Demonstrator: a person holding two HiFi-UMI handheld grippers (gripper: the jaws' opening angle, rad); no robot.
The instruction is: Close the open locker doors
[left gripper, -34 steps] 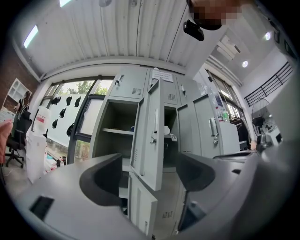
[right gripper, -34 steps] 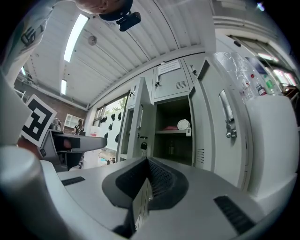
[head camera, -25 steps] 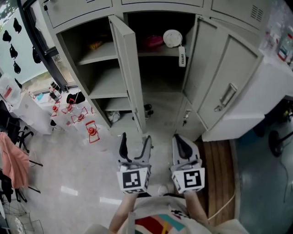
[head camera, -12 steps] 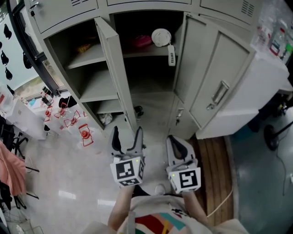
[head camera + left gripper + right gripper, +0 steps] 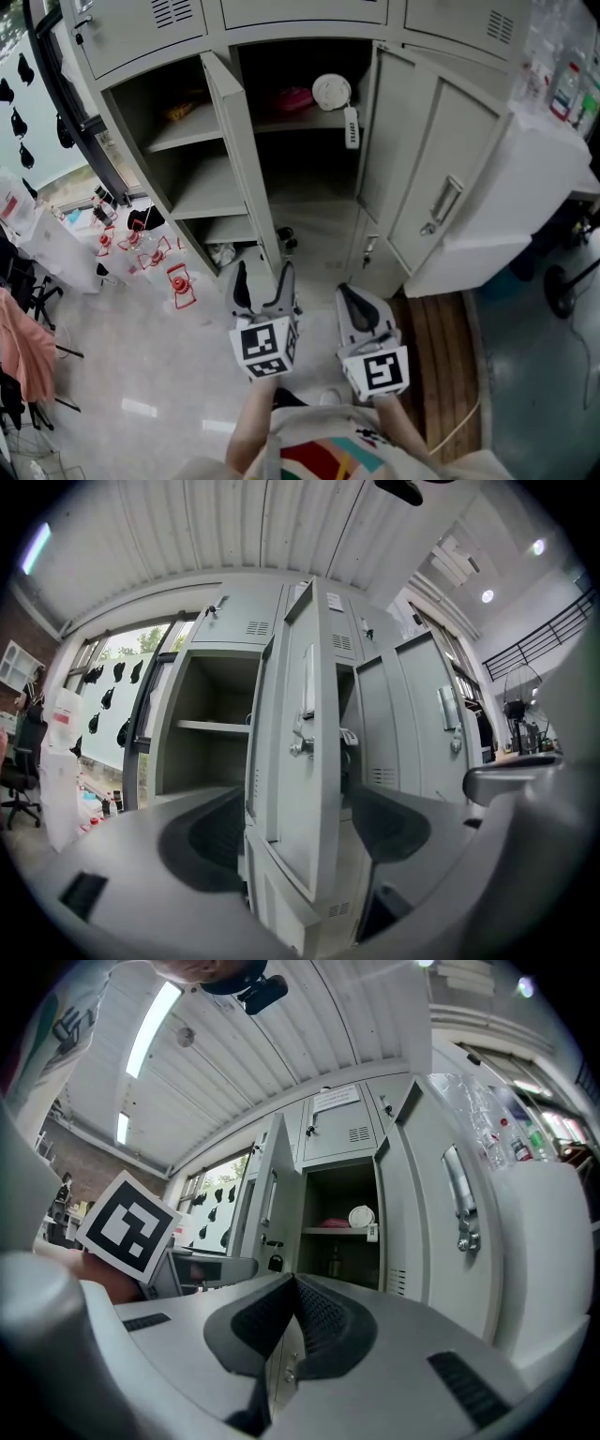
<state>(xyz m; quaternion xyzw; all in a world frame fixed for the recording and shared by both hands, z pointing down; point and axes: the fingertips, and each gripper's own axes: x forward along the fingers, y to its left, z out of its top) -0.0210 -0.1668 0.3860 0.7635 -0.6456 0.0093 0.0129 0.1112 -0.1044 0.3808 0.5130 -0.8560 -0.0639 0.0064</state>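
The left gripper point(image 5: 263, 274) is hovering low in front of the left locker door point(image 5: 302, 752). Its jaws are standing apart, with the door's free edge showing between them. Whether either jaw is touching the metal is hard to tell from these angles. The right gripper point(image 5: 352, 300) is hanging beside it with its jaws pressed together on nothing, facing the right door point(image 5: 429, 183), which is standing wide open. A push there risks going wrong: the thin edge may be sliding through the gap between the jaws instead of swinging the door. The white tag point(image 5: 352, 127) dangling off the shelf front is also risking getting trapped when the right door is closing.
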